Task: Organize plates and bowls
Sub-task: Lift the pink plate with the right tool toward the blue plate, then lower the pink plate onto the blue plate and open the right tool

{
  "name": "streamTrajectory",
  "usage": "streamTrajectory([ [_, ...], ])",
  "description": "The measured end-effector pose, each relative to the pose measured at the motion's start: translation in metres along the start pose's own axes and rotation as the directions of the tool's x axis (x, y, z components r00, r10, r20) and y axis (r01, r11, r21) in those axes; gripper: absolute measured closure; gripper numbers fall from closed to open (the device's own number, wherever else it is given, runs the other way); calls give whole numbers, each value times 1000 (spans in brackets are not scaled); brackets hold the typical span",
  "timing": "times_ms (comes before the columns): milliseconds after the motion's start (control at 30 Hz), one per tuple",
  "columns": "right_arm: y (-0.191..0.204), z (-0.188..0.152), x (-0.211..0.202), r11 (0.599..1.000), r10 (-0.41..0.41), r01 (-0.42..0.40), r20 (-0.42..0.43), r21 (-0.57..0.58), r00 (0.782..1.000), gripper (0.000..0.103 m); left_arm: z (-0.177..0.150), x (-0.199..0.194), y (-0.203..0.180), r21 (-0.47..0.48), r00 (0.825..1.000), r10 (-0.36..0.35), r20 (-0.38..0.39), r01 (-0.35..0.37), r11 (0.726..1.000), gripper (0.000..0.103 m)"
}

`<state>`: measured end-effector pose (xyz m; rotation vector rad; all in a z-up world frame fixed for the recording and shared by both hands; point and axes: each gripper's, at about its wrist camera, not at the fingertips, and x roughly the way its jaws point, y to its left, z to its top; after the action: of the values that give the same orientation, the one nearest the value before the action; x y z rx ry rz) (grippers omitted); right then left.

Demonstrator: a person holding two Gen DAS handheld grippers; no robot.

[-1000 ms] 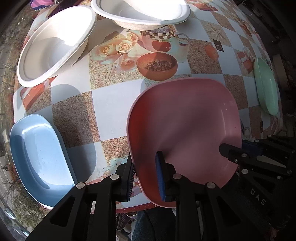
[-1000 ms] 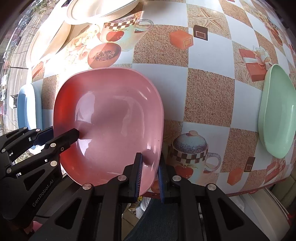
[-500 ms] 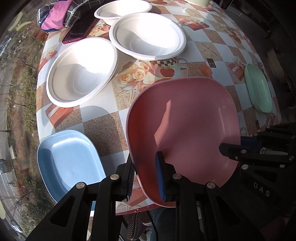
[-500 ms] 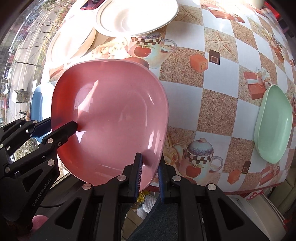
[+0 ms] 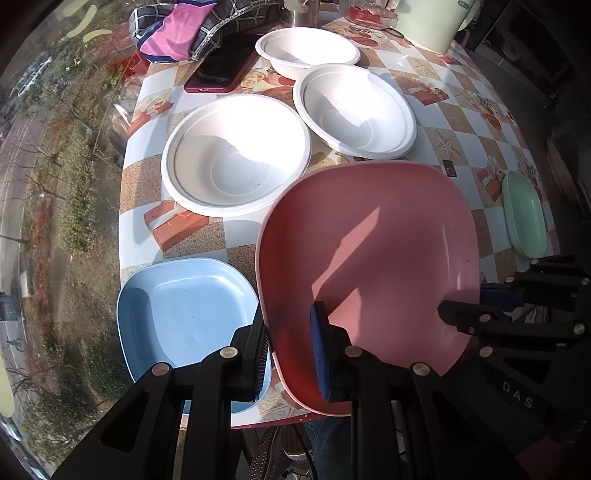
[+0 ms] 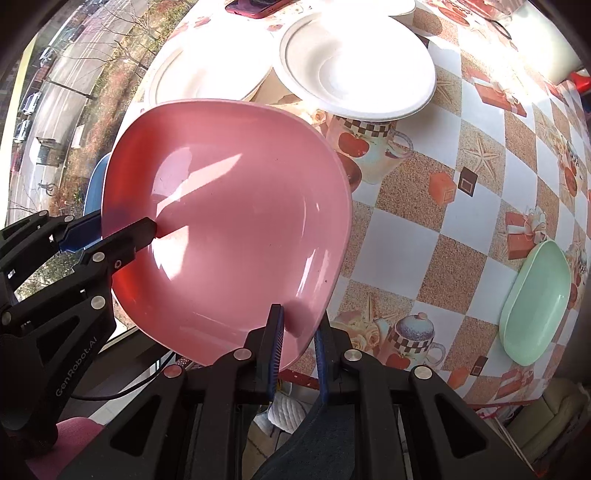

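A pink square plate (image 5: 373,266) hangs above the near edge of the table, held from two sides. My left gripper (image 5: 290,325) is shut on its left near rim, one pad inside the plate and one under it. My right gripper (image 6: 299,328) is shut on the plate's (image 6: 229,229) near right rim; it also shows at the right as the right gripper (image 5: 480,306). A blue plate (image 5: 184,317) lies on the table just left of the pink one. A green plate (image 6: 535,299) lies at the table's right edge. Three white bowls (image 5: 236,155) stand further back.
The table (image 6: 436,206) has a checked, patterned cloth. At its far side lie a dark phone (image 5: 221,70), a pink and checked cloth bundle (image 5: 177,29) and a pale tub (image 5: 432,22). The near table edge is below the grippers, with a person's legs under it.
Both grippers have risen with the pink plate, which now hangs higher over the table. More of the far bowls and the blue plate has come into view.
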<state>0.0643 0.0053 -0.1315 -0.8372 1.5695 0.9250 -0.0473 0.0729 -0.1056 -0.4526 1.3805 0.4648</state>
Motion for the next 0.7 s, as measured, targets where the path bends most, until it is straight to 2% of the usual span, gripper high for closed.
streamTrajectory([
  [233, 23, 5, 6, 997, -20, 19, -12, -76, 1000, 85, -1, -5, 11, -19, 998, 49, 38, -49, 999, 79],
  [700, 94, 1, 30, 962, -22, 10, -41, -272, 999, 85, -26, -8, 62, -160, 993, 116, 25, -111, 981, 79],
])
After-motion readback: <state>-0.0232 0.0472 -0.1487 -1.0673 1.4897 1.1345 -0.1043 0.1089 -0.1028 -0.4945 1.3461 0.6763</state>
